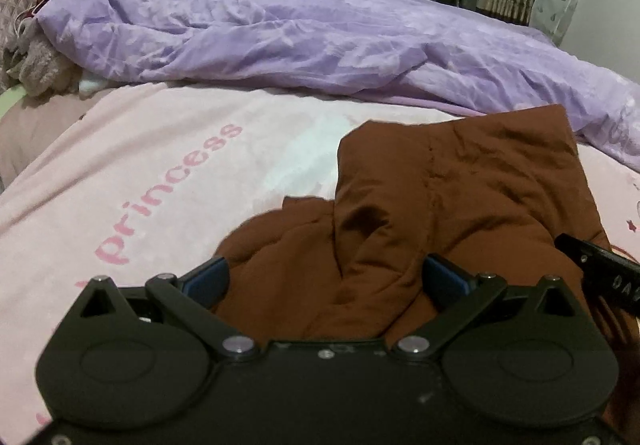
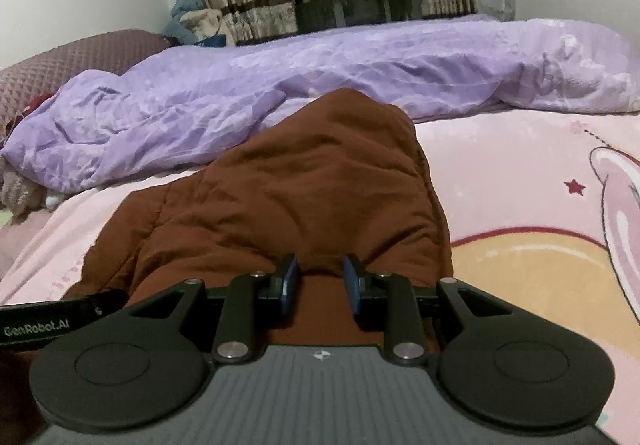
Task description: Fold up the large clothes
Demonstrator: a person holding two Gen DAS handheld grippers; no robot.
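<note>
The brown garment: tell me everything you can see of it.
The brown garment is a padded, quilted-looking piece in matte rust-brown fabric, rumpled and partly folded over itself. It lies on the pink printed blanket, near the purple duvet. Fabric sits between the left gripper's wide-open jaws and the right gripper's narrower jaws.
</note>
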